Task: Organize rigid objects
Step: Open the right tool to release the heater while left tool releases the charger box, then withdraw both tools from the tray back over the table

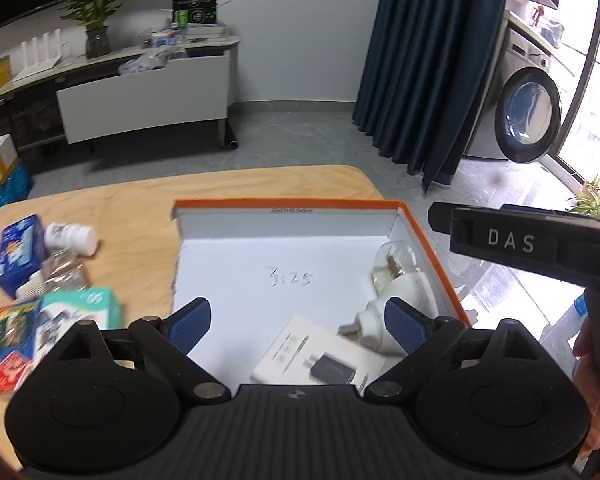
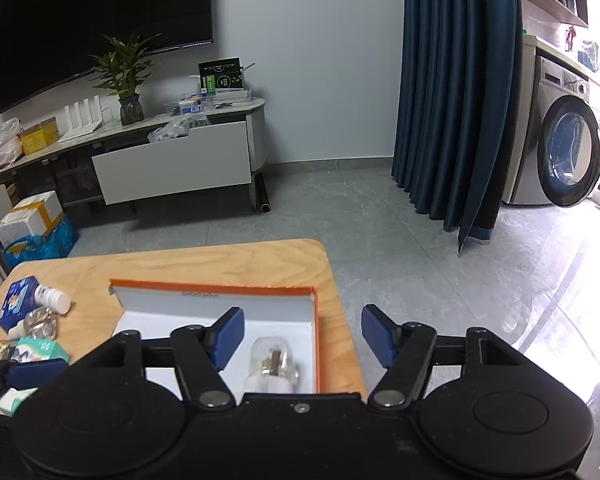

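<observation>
An orange-rimmed box (image 1: 424,240) with a white inside lies on the wooden table (image 1: 132,200). In it lie a clear-and-white plug-in bottle (image 1: 396,276) at the right and a flat white carton (image 1: 312,354) with a dark adapter (image 1: 332,370) on top at the near edge. My left gripper (image 1: 298,326) hovers open over the box, nothing between its blue pads. In the right wrist view the box (image 2: 216,290) and bottle (image 2: 274,362) lie below my right gripper (image 2: 302,334), which is open and holds nothing. The other gripper's black body (image 1: 512,242) crosses the right side.
On the table to the left lie a blue carton (image 1: 18,252), a white pill bottle (image 1: 70,236), a clear wrapped item (image 1: 60,274), a teal-and-white box (image 1: 88,308) and a red pack (image 1: 12,344). Beyond the table stand a TV stand (image 2: 172,160), curtain (image 2: 456,92) and washing machine (image 2: 564,152).
</observation>
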